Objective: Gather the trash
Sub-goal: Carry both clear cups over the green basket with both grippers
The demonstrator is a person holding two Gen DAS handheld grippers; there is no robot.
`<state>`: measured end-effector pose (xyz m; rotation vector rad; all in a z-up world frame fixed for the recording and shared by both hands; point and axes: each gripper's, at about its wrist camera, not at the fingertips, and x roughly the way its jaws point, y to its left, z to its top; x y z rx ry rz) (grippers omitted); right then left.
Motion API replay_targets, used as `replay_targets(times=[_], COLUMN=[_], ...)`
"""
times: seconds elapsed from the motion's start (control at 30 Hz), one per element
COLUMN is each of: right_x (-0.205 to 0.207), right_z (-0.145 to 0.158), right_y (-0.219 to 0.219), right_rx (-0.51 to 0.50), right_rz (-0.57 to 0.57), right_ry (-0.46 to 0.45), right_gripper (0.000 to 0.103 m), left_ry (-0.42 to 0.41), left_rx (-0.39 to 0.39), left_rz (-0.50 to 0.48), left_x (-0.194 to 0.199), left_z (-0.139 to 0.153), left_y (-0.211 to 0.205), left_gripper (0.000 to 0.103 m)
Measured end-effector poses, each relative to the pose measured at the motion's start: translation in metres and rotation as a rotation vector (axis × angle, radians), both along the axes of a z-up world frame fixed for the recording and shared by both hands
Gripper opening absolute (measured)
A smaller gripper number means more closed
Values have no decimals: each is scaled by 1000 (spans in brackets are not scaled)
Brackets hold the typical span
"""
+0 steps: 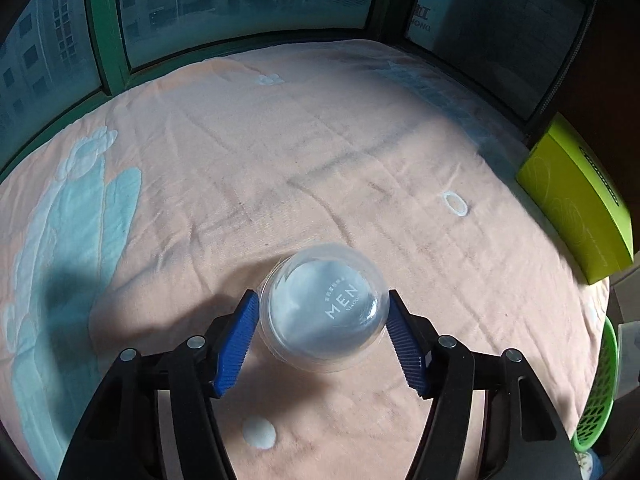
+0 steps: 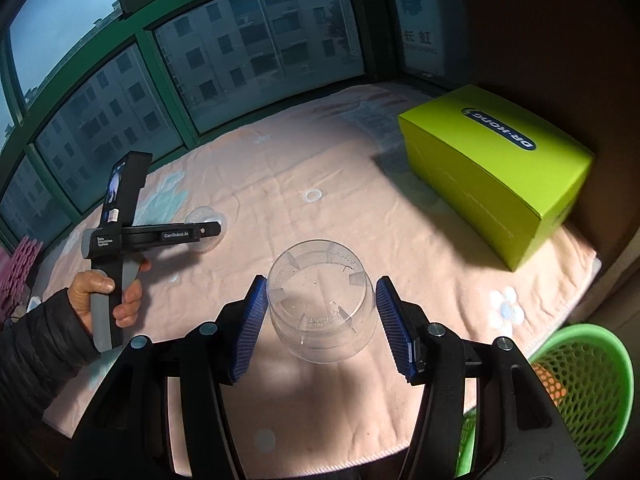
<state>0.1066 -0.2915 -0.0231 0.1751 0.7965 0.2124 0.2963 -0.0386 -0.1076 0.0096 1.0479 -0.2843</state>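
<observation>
Both grippers on clear plastic trash, green basket waiting at lower right.

Left gripper [image 1: 322, 320] straddles a domed clear lid [image 1: 324, 306] printed "MEN" at frame centre, pads touching its sides. Right gripper [image 2: 320, 320] clamps a transparent cup [image 2: 322, 300], bottom-up, lifted off the pink-clothed desk [image 2: 360, 208] for the basket [image 2: 576, 384].

Daylight comes in through the windows [image 2: 224, 60] and falls brightly across the pink cloth [image 1: 280, 160] — the foreground lies in soft shadow, and the room's right side is dim brown. Both views bulge at the edges, fisheye-fashion, with black corners. The green box [image 1: 576, 204] smears slightly — motion blur.
</observation>
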Motion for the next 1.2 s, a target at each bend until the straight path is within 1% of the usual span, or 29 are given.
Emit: replay_targets(times=[0.2,0.27,0.53,0.73,0.87,1.13,1.17,1.2], right_x=[-39,-51,-102,-131,-144,-161,-163,-165], right_z=[-1,-2,-13,-27,-37,-52,-53,-53], right_y=[-26,-36,-86,-128,-153,-187,-190,-194], right_rx=[1,-7,-41,-46,-39,-12,-9,-6], right_rz=[-65,-90,-212,-305,-365,-439,-447,-455], right_ry=[1,4,41,75,99,123,122,120], right_gripper=[56,56,56,56,57,58,59,64], left_ry=[-38,-47,-69,-63,-49,-28,-26,-25], left_rx=[-36,-38,-94,-124,-125,-128,-128,-127], left_rz=[-73,-102,-244,-355,-422,-511,-521,-528], left_x=[-41,-58,-116,-150,-167,-190,-192,-195], left_z=[28,36,58,64,62,61,61,61], left_y=[-20,-33,-88,-141,-177,-230,-236,-240], left_gripper=[62,62,62,62,62,62,62,62])
